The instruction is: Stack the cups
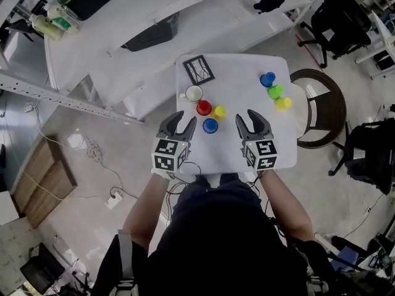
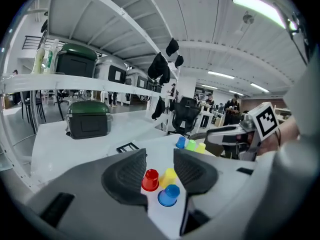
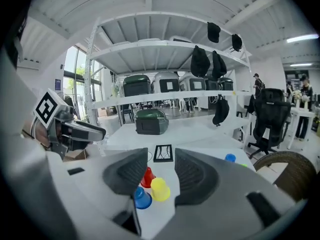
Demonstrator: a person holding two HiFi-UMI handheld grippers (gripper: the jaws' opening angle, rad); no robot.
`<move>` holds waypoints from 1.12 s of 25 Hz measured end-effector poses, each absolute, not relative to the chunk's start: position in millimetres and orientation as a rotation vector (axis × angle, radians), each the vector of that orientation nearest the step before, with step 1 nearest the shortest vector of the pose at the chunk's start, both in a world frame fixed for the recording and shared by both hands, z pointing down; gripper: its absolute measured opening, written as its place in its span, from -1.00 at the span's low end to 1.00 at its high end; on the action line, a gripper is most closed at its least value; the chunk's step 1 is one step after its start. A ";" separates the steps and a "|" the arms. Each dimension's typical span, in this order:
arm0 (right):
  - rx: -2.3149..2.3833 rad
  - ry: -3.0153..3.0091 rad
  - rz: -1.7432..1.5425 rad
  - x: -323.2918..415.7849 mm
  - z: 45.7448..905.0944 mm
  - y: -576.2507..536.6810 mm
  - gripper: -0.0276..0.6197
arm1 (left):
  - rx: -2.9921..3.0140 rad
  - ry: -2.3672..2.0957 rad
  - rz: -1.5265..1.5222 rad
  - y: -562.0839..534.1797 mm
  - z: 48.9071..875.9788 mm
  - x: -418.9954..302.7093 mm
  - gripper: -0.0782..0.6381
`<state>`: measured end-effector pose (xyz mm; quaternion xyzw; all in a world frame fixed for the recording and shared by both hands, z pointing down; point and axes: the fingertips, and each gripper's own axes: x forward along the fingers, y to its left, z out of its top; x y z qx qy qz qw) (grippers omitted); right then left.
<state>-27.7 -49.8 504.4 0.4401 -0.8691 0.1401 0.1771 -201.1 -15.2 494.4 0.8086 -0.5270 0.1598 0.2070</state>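
L gripper (image 1: pixel 186 119), R gripper (image 1: pixel 245 117) — jaws apart, nr cups (image 1: pixel 210 126).

Saw smooth plastic, faint sheen, in red cup (image 1: pixel 203 108), yellow cup (image 1: pixel 219 112), blue cup (image 1: pixel 210 126). Noted white table (image 1: pixel 247 85) top smooth, matt. Found pads (image 2: pixel 131 173) of left gripper (image 2: pixel 159 153) dark, matt, finely ribbed (rubber-like, exact stuff unclear). Made out rough woven wicker on round chair (image 3: pixel 295 174). Read floor (image 1: pixel 321 184) as polished, lightly reflective; board (image 1: pixel 40 177) as bare wood.
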 end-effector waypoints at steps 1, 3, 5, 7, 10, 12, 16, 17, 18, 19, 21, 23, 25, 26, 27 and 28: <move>1.255 -2.454 0.395 -27.0 503.7 -47.7 -0.40 | 2.257 -1.453 0.454 -13.7 498.0 -200.5 -0.30; 1.286 -2.438 0.399 -23.0 502.6 -43.3 -0.40 | 2.278 -1.409 0.488 -10.8 508.2 -195.4 -0.30; 1.323 -2.420 0.409 -17.7 503.1 -38.0 -0.40 | 2.309 -1.350 0.539 -7.5 523.0 -186.6 -0.30; 1.358 -2.402 0.422 -12.0 504.9 -32.9 -0.40 | 2.335 -1.286 0.600 -3.8 543.4 -177.1 -0.30; 1.422 -2.363 0.450 1.3 509.1 -22.0 -0.41 | 2.342 -1.194 0.702 2.7 580.8 -164.0 -0.30; 1.480 -2.323 0.477 16.2 513.3 -13.6 -0.41 | 2.349 -1.145 0.779 3.2 604.8 -155.8 -0.29; 1.588 -2.236 0.546 49.9 529.0 1.7 -0.42 | 2.360 -1.028 0.935 4.7 649.0 -136.8 -0.21; 1.607 -2.217 0.563 57.2 533.7 5.9 -0.42 | 2.360 -1.000 0.975 6.5 658.7 -132.0 -0.20; 1.621 -2.199 0.580 63.8 538.1 10.1 -0.42 | 2.358 -0.981 1.014 7.8 667.5 -128.5 -0.19; 1.632 -2.184 0.594 69.6 542.0 14.2 -0.42 | 2.350 -0.973 1.048 8.3 675.5 -126.1 -0.19; 1.644 -2.163 0.614 78.4 547.3 20.9 -0.42 | 2.323 -0.974 1.098 7.1 689.1 -123.8 -0.19; 1.652 -2.156 0.621 83.8 549.4 24.0 -0.42 | 2.302 -0.976 1.126 3.6 699.1 -123.2 -0.18; 1.655 -2.157 0.618 87.1 549.8 24.1 -0.43 | 2.297 -0.978 1.146 -0.3 705.2 -123.7 -0.18; 1.654 -2.157 0.615 88.8 550.1 23.7 -0.43 | 2.304 -0.978 1.157 -1.8 706.9 -123.5 -0.18; 1.654 -2.156 0.614 90.8 550.8 23.1 -0.43 | 2.315 -0.978 1.167 -2.7 707.9 -122.8 -0.18; 1.654 -2.154 0.614 93.2 551.7 22.3 -0.43 | 2.329 -0.979 1.177 -3.1 708.1 -121.6 -0.18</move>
